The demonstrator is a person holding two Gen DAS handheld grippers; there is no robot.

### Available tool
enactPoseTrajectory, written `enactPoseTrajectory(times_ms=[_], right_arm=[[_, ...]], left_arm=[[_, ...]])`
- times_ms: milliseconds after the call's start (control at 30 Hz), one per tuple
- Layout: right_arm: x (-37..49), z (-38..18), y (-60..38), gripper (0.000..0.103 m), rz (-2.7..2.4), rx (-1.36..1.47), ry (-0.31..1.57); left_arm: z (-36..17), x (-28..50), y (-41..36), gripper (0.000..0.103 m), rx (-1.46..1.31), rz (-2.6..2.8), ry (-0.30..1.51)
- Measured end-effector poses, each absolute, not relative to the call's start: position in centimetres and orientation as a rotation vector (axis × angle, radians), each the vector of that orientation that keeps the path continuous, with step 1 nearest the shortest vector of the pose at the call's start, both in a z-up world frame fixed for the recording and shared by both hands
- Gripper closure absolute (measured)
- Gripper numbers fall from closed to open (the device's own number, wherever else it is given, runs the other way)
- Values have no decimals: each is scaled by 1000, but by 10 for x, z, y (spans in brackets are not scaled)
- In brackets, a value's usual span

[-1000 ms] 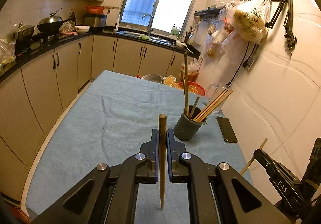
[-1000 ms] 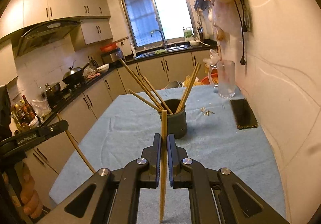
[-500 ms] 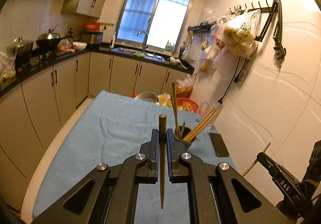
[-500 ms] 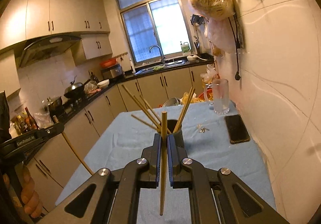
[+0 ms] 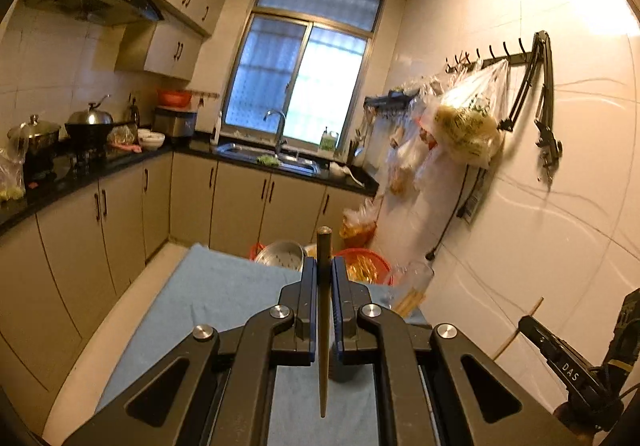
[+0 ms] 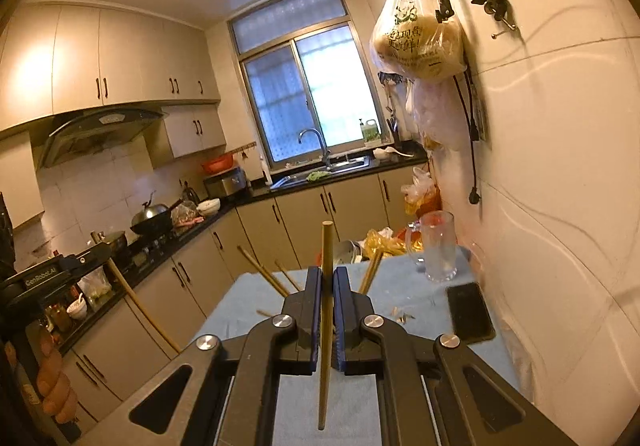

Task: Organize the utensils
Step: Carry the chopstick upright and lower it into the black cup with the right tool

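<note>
Now both grippers have pitched up since a second ago, and the dark holder that filled my views is hidden behind the fingers. My left gripper [image 5: 324,282] is clenched on a dark-tipped chopstick [image 5: 323,326]; my right gripper [image 6: 327,286] is clenched on a pale chopstick [image 6: 326,306]. Only sticks already sorted [image 6: 264,274] show above the blue cloth [image 6: 400,298]. I judge insertion comes next. The wall, glass mug [image 6: 438,246] and phone [image 6: 468,312] crowd my right; leftward is open.
</note>
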State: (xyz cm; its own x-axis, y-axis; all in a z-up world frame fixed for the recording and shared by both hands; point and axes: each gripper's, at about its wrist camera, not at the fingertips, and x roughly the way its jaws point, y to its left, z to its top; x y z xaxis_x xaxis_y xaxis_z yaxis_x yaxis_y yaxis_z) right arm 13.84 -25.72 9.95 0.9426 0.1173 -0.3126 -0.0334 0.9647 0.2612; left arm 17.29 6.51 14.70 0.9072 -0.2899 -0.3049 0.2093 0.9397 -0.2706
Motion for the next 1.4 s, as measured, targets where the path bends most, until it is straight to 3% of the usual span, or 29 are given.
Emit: enactPoseTrajectory(times_ms=[433,1400], right_arm=[[216,110,-269,96,74,289,297],[303,51,-273,96,-3,349,316]], left_arm=[[167,232,36,96,-223,-273,224],[79,321,-27,96,-211,-330,355]])
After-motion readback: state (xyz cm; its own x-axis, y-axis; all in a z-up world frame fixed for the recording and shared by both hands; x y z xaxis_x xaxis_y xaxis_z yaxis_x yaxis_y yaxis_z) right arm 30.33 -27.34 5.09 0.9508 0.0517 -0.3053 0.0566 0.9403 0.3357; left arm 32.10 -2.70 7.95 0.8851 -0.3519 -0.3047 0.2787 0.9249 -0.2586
